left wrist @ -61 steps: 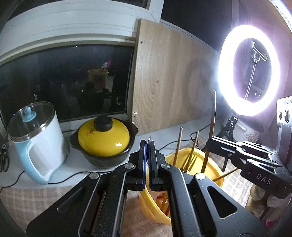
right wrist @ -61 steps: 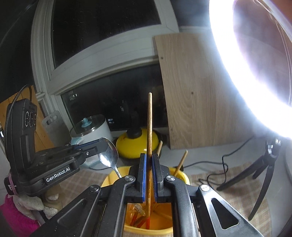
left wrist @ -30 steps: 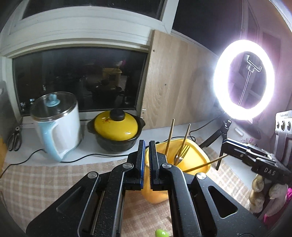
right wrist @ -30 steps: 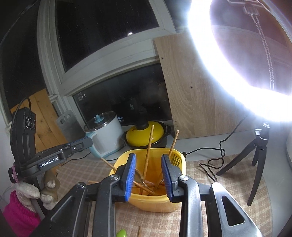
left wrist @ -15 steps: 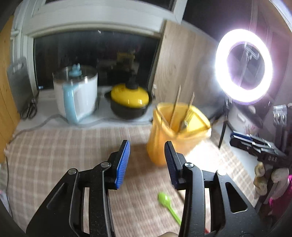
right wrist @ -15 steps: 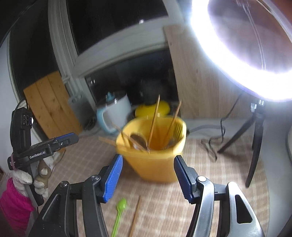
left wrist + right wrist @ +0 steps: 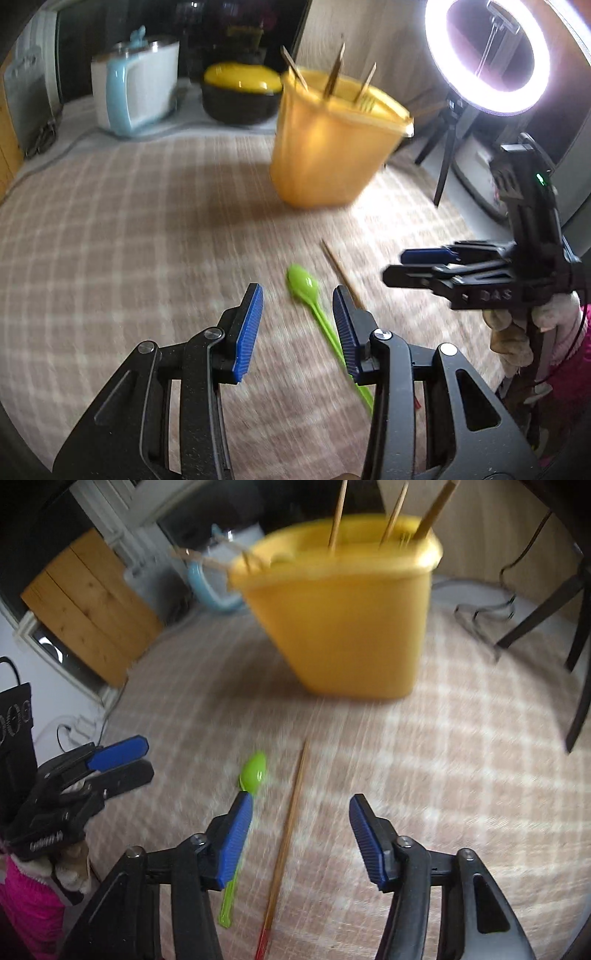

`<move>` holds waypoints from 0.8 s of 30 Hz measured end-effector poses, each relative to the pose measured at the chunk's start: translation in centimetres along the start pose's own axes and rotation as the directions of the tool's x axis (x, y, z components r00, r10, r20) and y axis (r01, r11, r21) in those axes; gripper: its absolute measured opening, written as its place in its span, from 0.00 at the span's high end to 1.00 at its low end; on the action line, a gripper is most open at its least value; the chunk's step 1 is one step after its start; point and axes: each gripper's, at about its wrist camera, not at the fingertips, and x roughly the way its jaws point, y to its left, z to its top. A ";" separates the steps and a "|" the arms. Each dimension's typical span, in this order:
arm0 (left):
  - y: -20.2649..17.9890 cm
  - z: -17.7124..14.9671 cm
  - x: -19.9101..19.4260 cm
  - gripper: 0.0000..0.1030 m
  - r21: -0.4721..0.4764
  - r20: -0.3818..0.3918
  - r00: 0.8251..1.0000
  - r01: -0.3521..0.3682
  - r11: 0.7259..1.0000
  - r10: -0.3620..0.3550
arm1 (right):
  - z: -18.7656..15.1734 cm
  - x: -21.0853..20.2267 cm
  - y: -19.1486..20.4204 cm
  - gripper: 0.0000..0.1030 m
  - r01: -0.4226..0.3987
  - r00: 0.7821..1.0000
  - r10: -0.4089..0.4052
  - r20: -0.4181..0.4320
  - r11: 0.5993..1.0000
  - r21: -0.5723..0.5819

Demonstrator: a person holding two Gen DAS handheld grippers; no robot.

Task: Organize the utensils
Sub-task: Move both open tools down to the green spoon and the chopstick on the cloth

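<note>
Left gripper (image 7: pixel 297 325) open above checked cloth (image 7: pixel 129 221), green plastic spoon (image 7: pixel 314 306) between jaws; yellow utensil bucket (image 7: pixel 332 147) beyond.

A glowing ring light (image 7: pixel 487 55) stands beside a wooden wall panel (image 7: pixel 384 44).

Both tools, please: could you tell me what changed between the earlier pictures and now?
The left tool released its metal spoon and the right tool its chopstick into the yellow bin. Both have opened and dropped toward the green spoon and loose chopstick, touching neither. The bin stayed put.
</note>
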 end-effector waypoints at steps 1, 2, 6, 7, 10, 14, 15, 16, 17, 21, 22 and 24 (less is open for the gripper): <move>-0.3 -0.5 0.4 0.62 0.003 -0.021 1.000 0.001 1.000 -0.001 | -0.1 0.6 -0.1 0.50 -0.004 1.000 0.005 -0.020 1.000 0.008; -0.6 -0.9 0.8 0.62 0.011 -0.039 0.999 0.005 1.000 -0.005 | -0.2 1.2 -0.2 0.56 -0.006 0.999 0.007 -0.041 1.000 0.018; -1.0 -1.9 1.2 0.62 0.010 -0.059 0.998 0.016 1.000 -0.016 | -0.7 3.4 -0.3 0.65 -0.006 0.994 0.010 -0.105 0.999 0.036; -1.1 -2.1 1.3 0.62 0.005 -0.066 0.998 0.020 1.000 -0.020 | -0.6 3.7 -0.2 0.66 -0.004 0.994 0.008 -0.111 0.999 0.035; -1.3 -2.6 1.8 0.62 0.009 -0.083 0.996 0.021 1.000 -0.020 | -0.7 4.3 0.1 0.70 -0.003 0.992 0.006 -0.127 1.000 0.028; -1.1 -2.8 2.3 0.62 0.005 -0.104 0.994 0.025 1.000 -0.024 | -0.7 5.0 1.1 0.74 0.026 0.990 -0.026 -0.142 1.000 -0.006; -1.2 -2.9 2.4 0.62 0.006 -0.105 0.994 0.023 1.000 -0.023 | -0.6 5.1 1.4 0.76 0.031 0.989 -0.033 -0.143 0.999 -0.015; -1.3 -3.0 2.5 0.62 0.009 -0.109 0.994 0.021 1.000 -0.020 | -0.5 5.1 1.3 0.77 0.036 0.988 -0.039 -0.147 0.999 -0.023; -1.4 -3.2 2.5 0.62 0.011 -0.112 0.994 0.020 1.000 -0.019 | -0.5 5.2 1.5 0.79 0.048 0.987 -0.053 -0.150 0.998 -0.037; -1.9 -3.3 3.1 0.62 0.016 -0.132 0.991 0.018 1.000 -0.015 | -0.3 5.4 2.1 0.89 0.088 0.982 -0.101 -0.158 0.993 -0.083; -2.1 -3.3 3.2 0.62 0.016 -0.136 0.991 0.017 1.000 -0.014 | -0.3 5.4 1.9 0.89 0.084 0.982 -0.096 -0.162 0.993 -0.080; -2.5 -3.2 3.8 0.62 0.025 -0.147 0.989 0.002 1.000 0.002 | -0.1 5.4 1.6 0.91 0.068 0.982 -0.078 -0.169 0.996 -0.064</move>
